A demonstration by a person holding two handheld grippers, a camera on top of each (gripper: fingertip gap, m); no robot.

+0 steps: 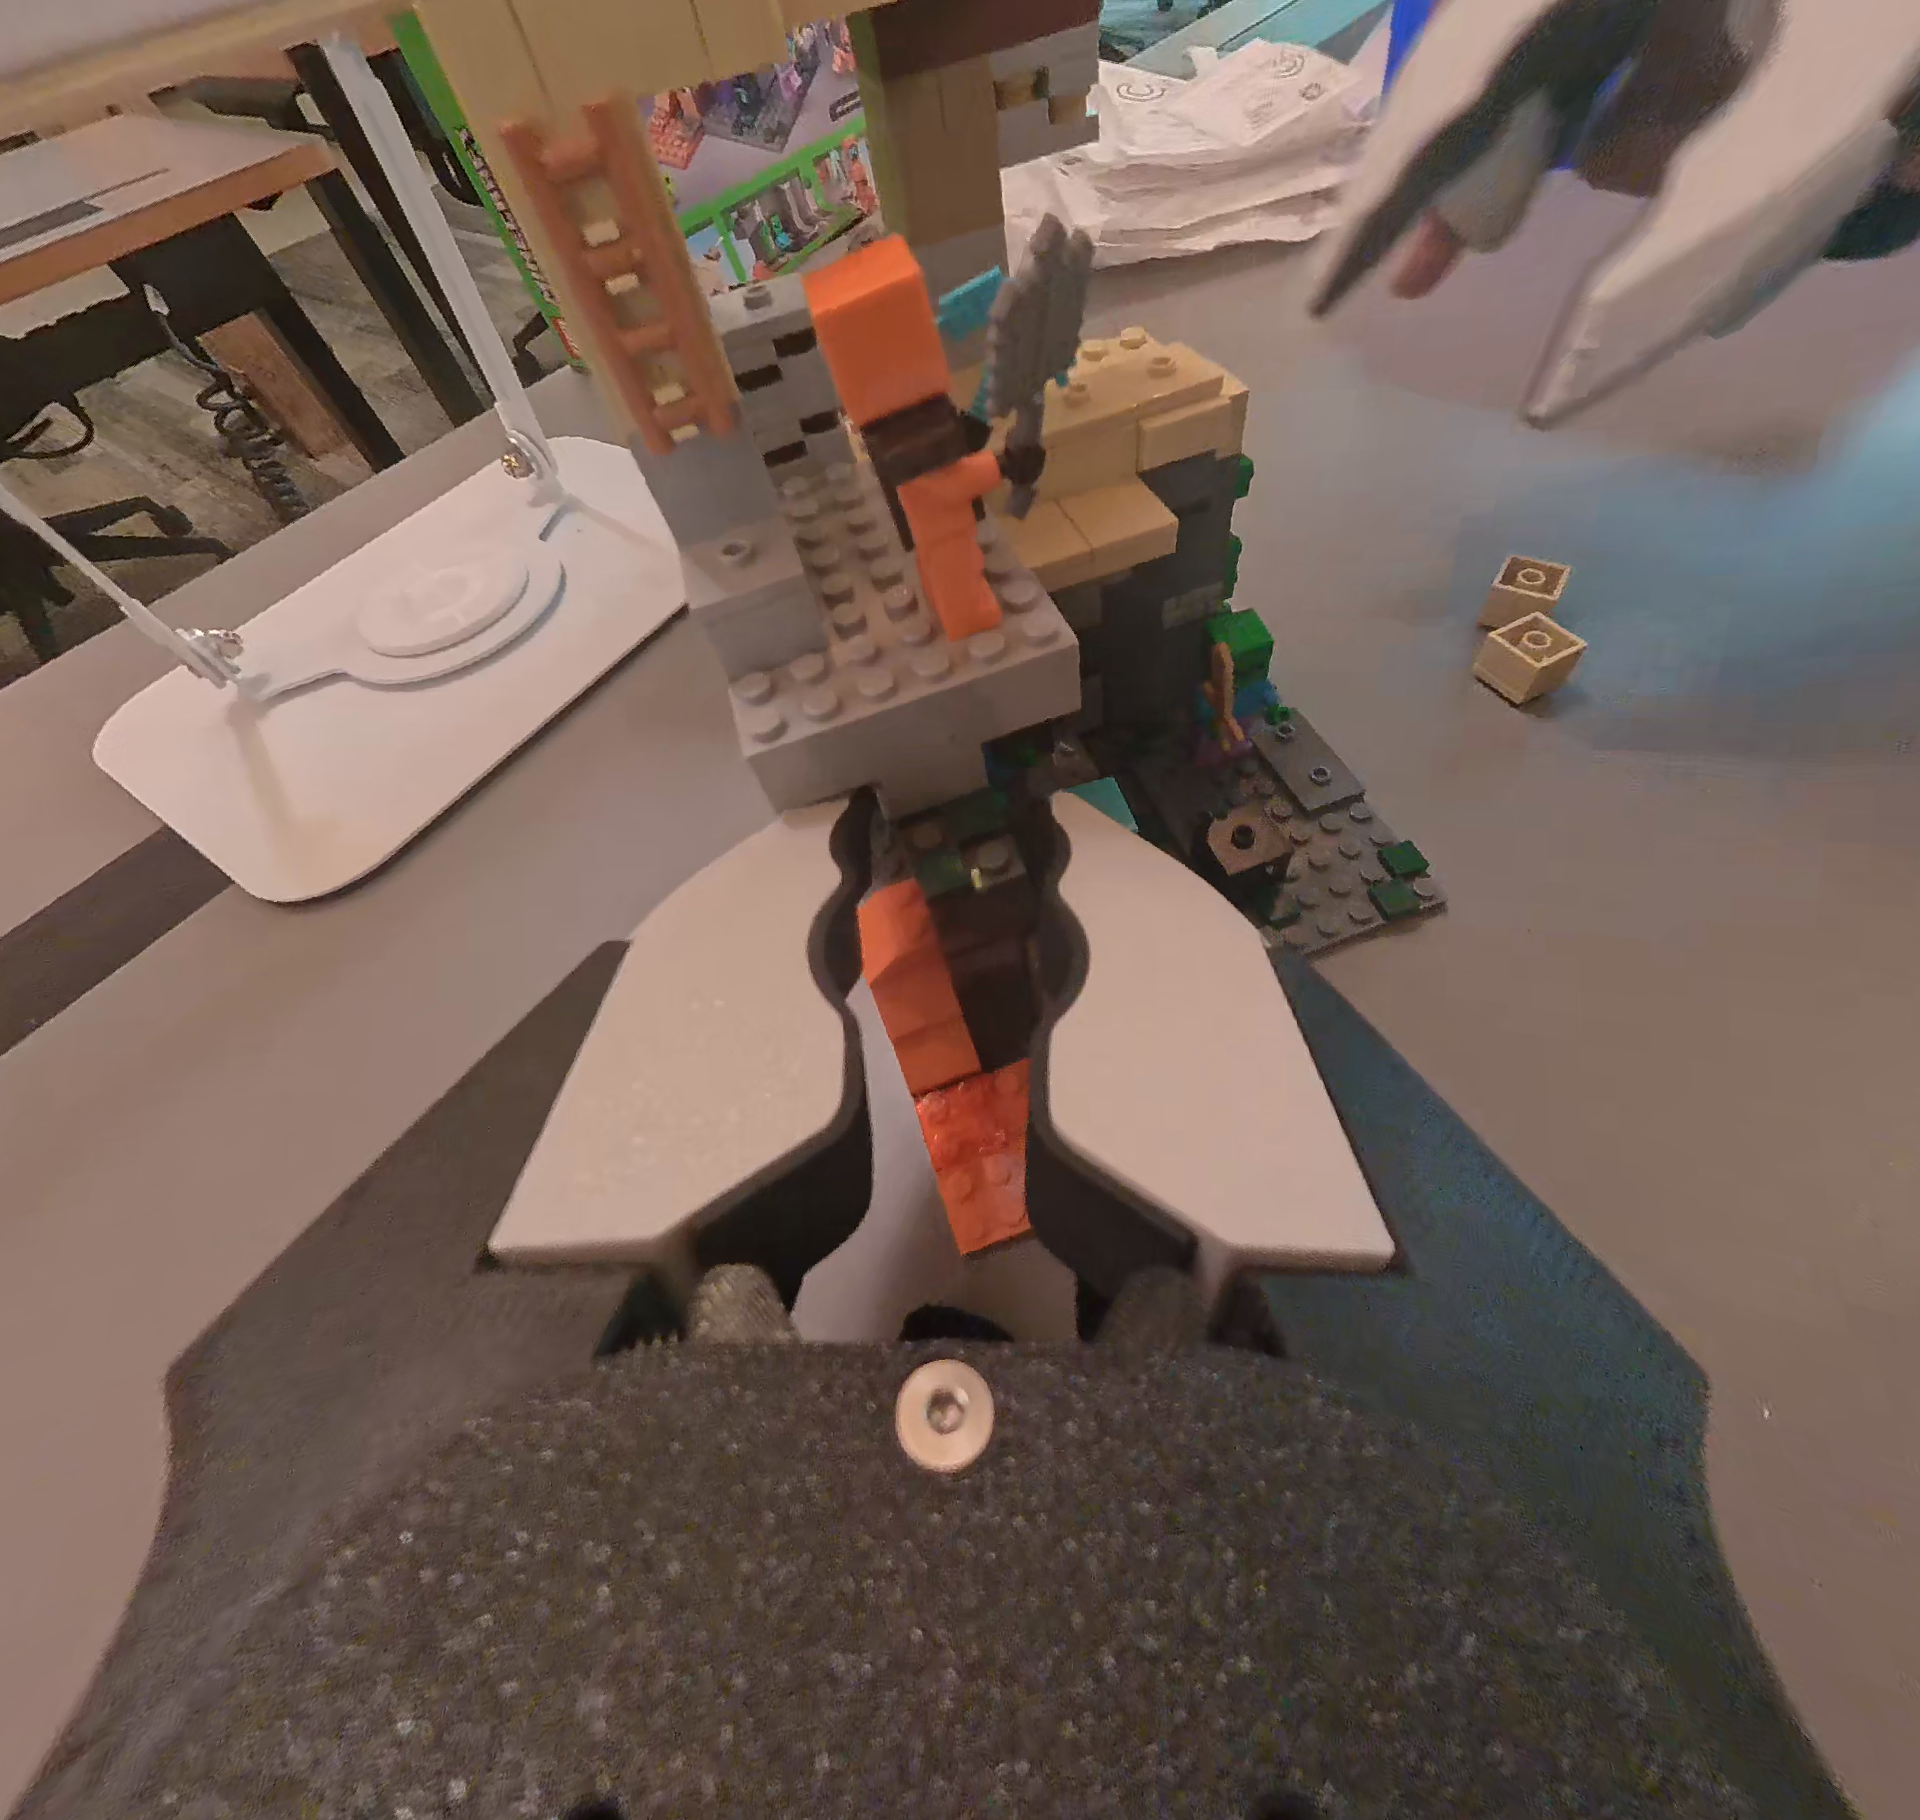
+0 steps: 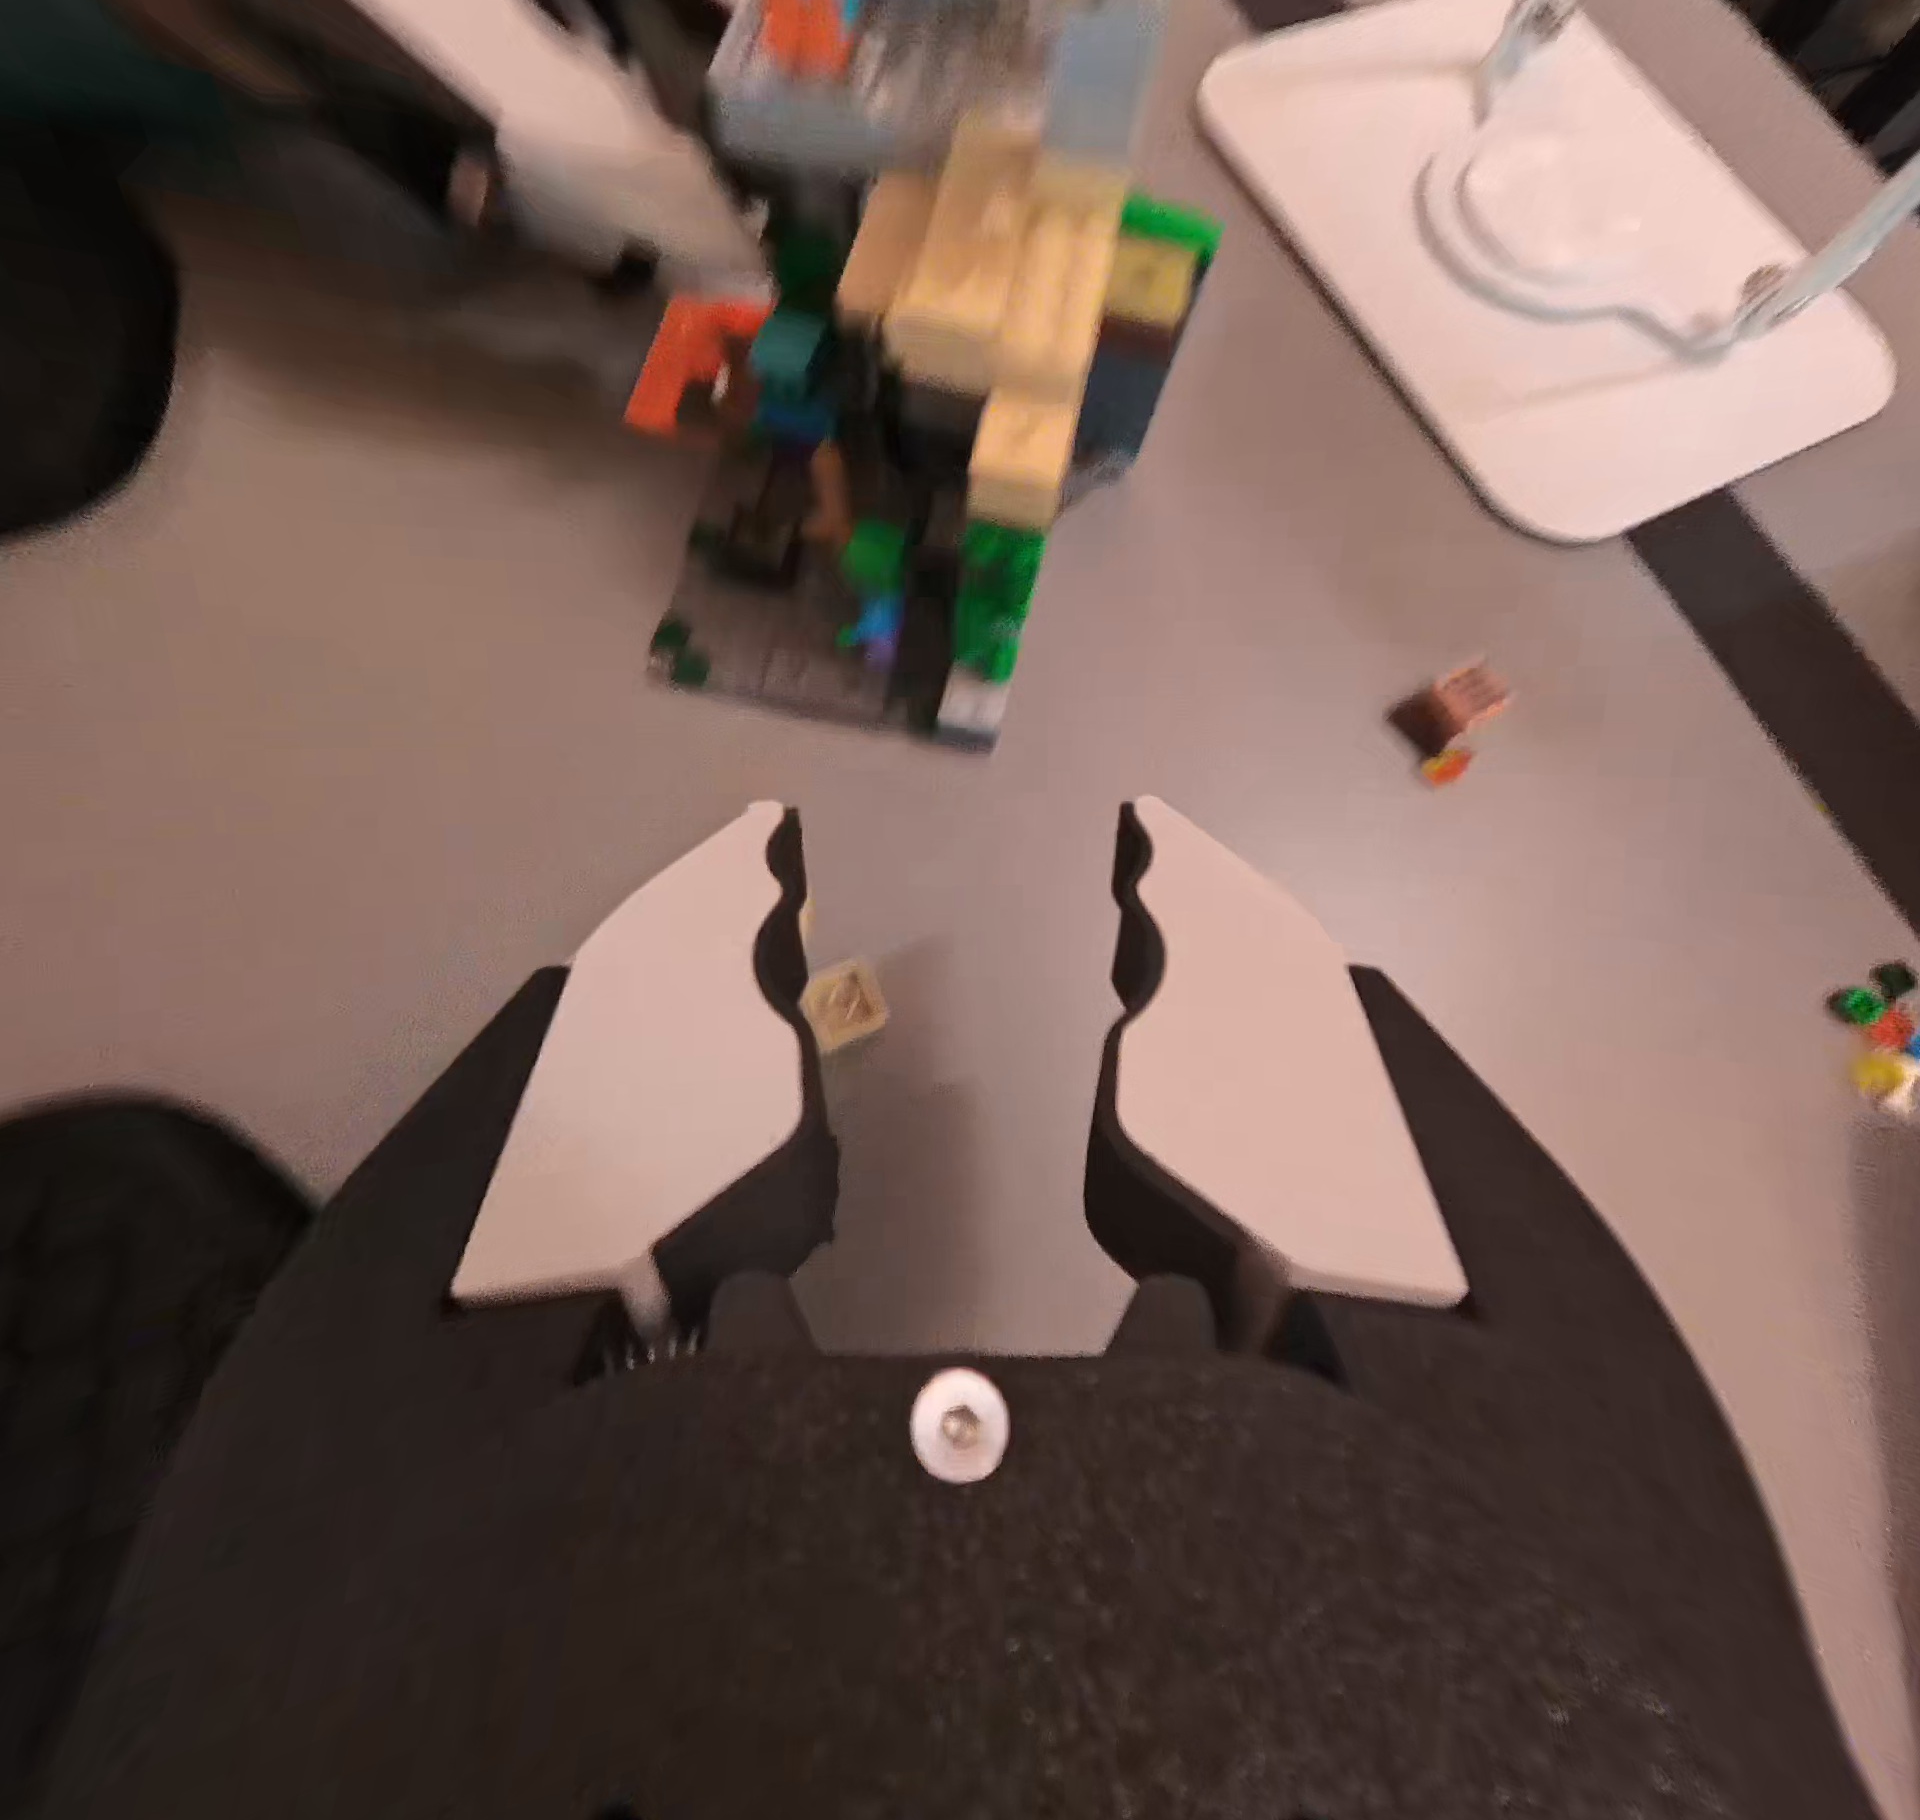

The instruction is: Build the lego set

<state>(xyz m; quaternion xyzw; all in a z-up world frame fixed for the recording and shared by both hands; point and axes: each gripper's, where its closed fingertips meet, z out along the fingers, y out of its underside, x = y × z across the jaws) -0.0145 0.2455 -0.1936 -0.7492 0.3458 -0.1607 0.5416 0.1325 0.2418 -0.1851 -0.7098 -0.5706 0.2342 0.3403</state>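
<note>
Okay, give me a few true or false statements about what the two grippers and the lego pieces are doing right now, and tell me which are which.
1. The left gripper is closed on part of the lego build. True.
2. The right gripper holds a tan brick. False: its jaws are apart and empty; a tan brick lies on the table below.
3. An orange figure stands on the grey studded platform, holding a grey sword. True.
4. Two tan bricks sit stacked on the build. False: they lie loose on the table, apart from it.
</note>
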